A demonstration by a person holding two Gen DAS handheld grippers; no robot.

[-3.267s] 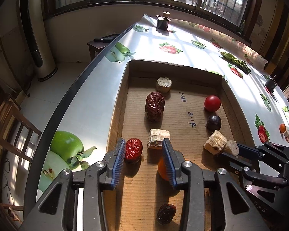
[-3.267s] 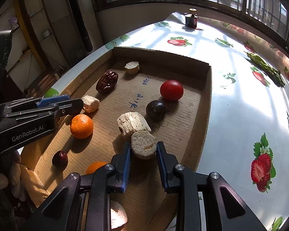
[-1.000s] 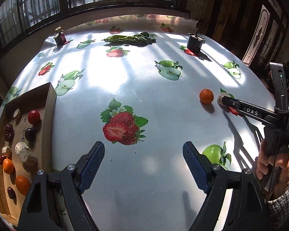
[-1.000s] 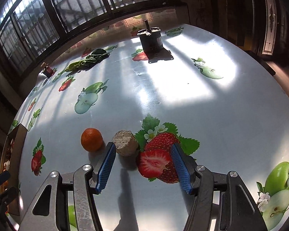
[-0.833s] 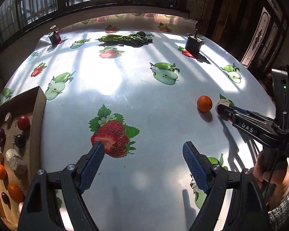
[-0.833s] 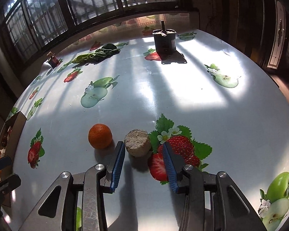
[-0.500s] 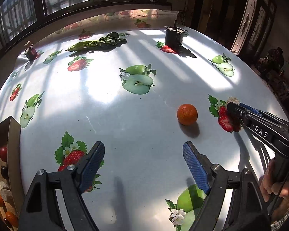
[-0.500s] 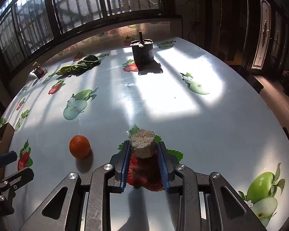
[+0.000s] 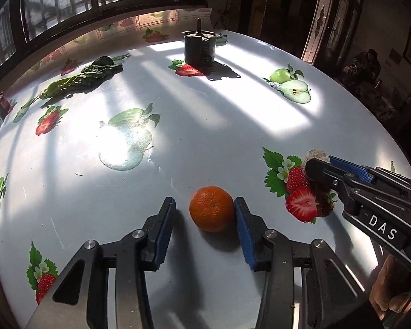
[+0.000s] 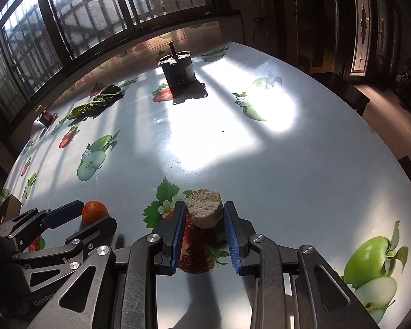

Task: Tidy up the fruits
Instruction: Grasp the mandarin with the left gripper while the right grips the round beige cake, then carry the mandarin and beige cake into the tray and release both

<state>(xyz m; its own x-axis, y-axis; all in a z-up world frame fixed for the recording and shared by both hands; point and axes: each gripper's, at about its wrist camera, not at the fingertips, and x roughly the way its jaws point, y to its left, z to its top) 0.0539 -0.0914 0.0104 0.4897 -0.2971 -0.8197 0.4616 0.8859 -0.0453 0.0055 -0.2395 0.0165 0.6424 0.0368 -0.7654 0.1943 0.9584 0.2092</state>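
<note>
While the left claw (image 9: 205, 226) has swung away from the box and closed in around the small round orange tangerine (image 9: 211, 209), its blue pads sit apart, one near touching the fruit's right side, a gap on the left; not yet gripped; tangerine rests on the glossy fruit-printed white surface (image 9: 205, 126); right claw (image 10: 204, 220), wide apart a second ago, is now clamped on the pale beige porous cylindrical chunk (image 10: 204, 210) above a printed strawberry; likely both items go next to the cardboard box, barely visible at far left in the right view.
</note>
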